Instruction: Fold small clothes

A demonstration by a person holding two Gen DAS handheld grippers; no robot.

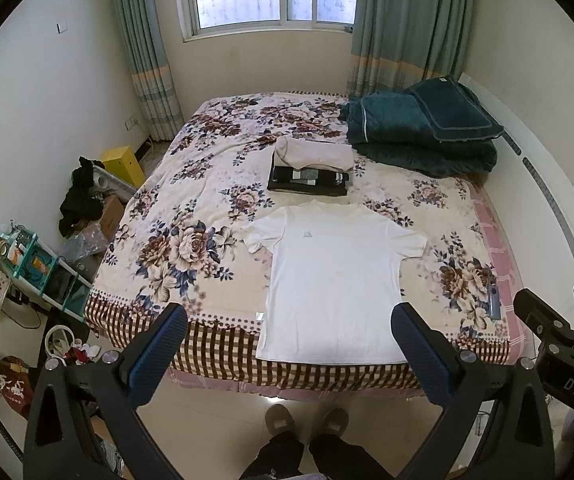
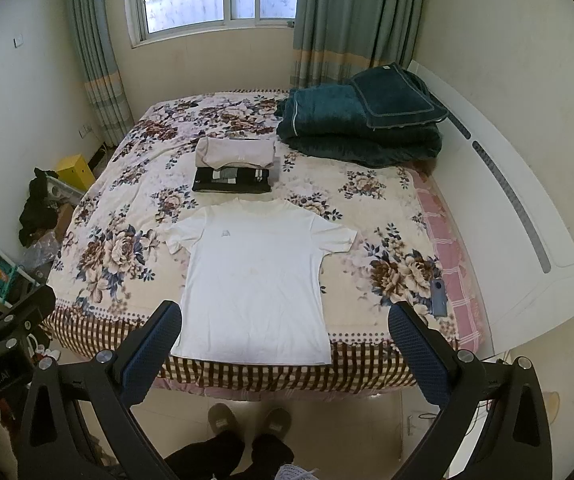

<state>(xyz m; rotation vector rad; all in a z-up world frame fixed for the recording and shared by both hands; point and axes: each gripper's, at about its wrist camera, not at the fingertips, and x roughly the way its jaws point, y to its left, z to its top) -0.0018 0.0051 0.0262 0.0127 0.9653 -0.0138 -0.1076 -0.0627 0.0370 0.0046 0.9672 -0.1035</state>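
Item 1, left gripper (image 1: 289,326): I hold it above the foot of the bed, jaws spread wide, nothing between them. Its right finger (image 1: 419,344) overlaps the lower right corner of the shirt in my view; I cannot tell whether it touches.

Item 2, white T-shirt (image 1: 333,280): laid flat and face up on the floral bedspread (image 1: 191,248), collar toward the window, hem at the near edge of the bed, both short sleeves spread out. It lies ahead of and between the two grippers, closer to the left one's right finger. A small grey emblem sits on the chest, too small to read.

Item 3, folded stack (image 1: 311,172): a beige garment on top of a black one with grey and white panels, just beyond the shirt's collar.

Item 4, folded teal quilt (image 1: 419,132): far right corner of the bed.

Item 5, right gripper (image 2: 285,326): jaws wide apart, empty, held over the bed's near edge; the shirt lies ahead, toward its left finger (image 2: 159,340).

Legible writing: "DAS" on the right gripper's body in the left view; "GenRobot.AI" on the left gripper's body in the right view.
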